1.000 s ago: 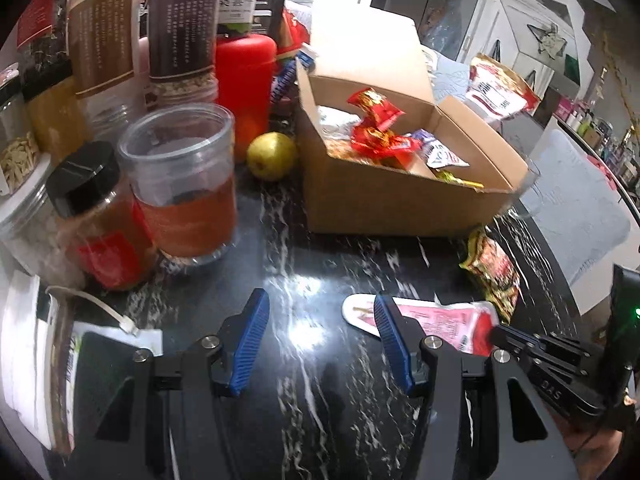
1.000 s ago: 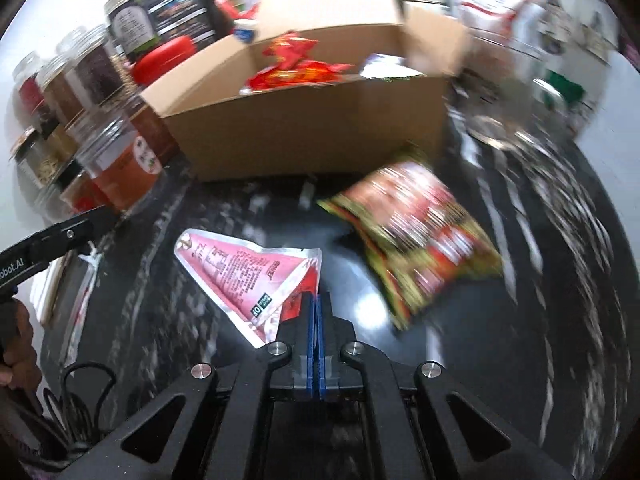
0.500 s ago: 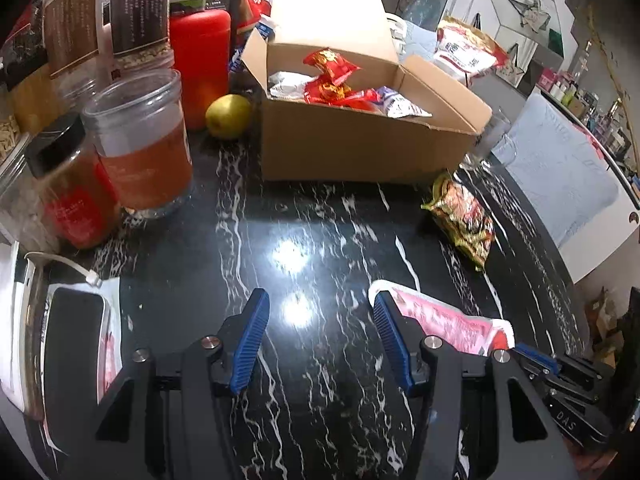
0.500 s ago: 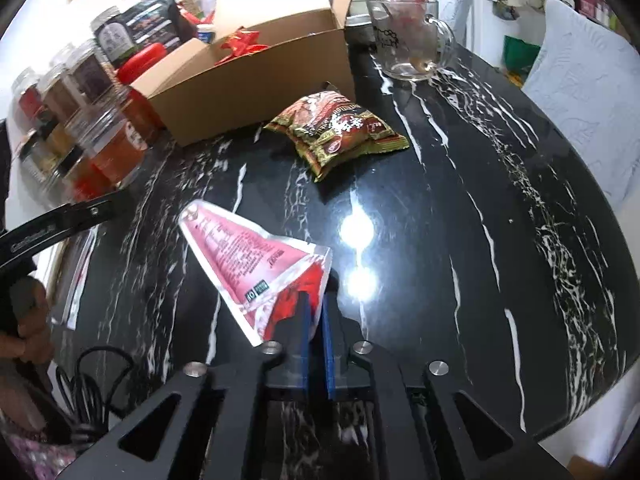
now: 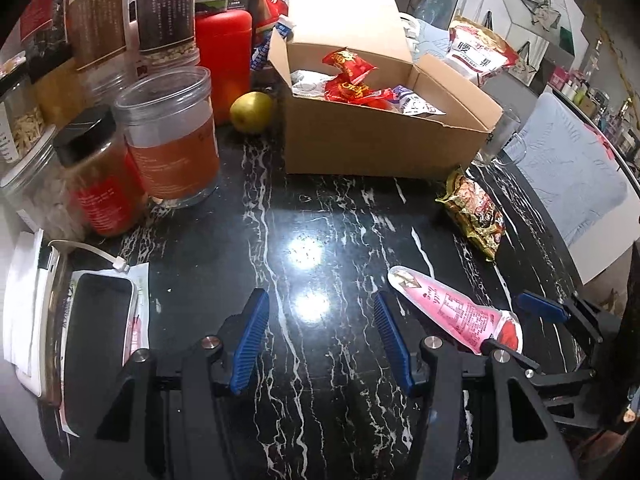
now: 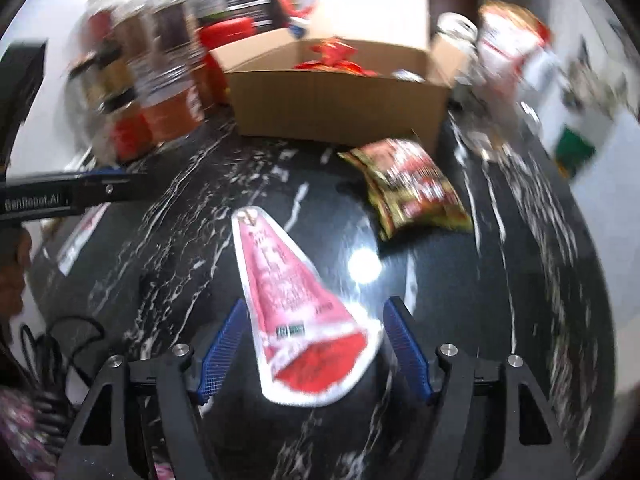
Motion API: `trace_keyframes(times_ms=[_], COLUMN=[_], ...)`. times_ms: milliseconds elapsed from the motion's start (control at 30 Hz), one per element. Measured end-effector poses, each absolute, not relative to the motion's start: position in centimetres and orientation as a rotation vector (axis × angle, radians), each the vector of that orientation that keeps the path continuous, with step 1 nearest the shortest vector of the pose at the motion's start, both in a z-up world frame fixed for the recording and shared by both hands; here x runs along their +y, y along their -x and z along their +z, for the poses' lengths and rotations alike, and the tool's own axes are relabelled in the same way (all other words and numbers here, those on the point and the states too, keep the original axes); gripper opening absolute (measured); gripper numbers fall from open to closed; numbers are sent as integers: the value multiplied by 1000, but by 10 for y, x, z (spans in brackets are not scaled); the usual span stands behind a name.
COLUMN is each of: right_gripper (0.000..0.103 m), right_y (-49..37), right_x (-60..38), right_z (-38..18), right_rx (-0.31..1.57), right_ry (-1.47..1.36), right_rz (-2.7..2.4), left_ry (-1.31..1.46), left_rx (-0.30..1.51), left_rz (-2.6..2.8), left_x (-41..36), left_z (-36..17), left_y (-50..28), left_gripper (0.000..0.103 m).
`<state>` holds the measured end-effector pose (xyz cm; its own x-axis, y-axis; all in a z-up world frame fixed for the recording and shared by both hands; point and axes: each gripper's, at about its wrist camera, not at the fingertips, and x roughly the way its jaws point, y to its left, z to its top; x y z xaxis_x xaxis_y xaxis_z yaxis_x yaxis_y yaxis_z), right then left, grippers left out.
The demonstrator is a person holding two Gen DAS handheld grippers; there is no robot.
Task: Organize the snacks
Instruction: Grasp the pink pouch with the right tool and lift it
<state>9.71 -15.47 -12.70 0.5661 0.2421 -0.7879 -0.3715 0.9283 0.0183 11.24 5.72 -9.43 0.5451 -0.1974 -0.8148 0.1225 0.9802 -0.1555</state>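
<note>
A pink and red cone-shaped pouch [image 6: 296,300] lies flat on the black marble table [image 6: 420,360]. Its wide red end sits between the blue fingers of my right gripper [image 6: 316,352]. Those jaws are opening and the pads stand clear of the pouch. My left gripper [image 5: 320,340] hovers open over bare table, left of the pouch [image 5: 448,308], with nothing between its fingers. A gold and red snack packet [image 5: 474,210] lies by the front right corner of the open cardboard box [image 5: 380,140], which holds several red and white wrappers.
Several jars [image 5: 172,136] and a red canister [image 5: 224,52] crowd the left side, with a yellow fruit [image 5: 252,112] beside the box. A phone [image 5: 100,332] lies at the near left. A glass mug [image 5: 500,136] and a pale blue cushion [image 5: 568,176] are on the right.
The right gripper's jaws, shut at the pouch's red end a second ago, have spread wide around it. The left wrist view has drawn back from the box.
</note>
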Motion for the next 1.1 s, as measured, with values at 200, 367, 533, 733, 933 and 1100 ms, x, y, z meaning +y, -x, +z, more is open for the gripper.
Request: trace_keyframes(times_ms=[200,367,533,733,933,1100], right_gripper=[72,72,48,30,29,29], right_y=[-117,-117,-112,-115,-112,-101], right_x=[-144,-143,-139,-149,-170,-192], right_z=[-136,-145,-148,-143,-138,-128], right_rx=[957,987,949,954,973,955], right_ry=[198,196,247,175,24,-37], right_rz=[430,456,441,452,470,434], left_ry=[84,88,99,103,83,58], left_rx=[984,986,984,981,984,979], left_rz=[-179,-164,-184,-204,-231,-278], left_x=[56,58,56,51,41,18], left_z=[-96,-95,-94,-93,-91,-90], left_y=[-115,-120,-124,-125,-128,-133], left_gripper=[54,54,54,54,54,54])
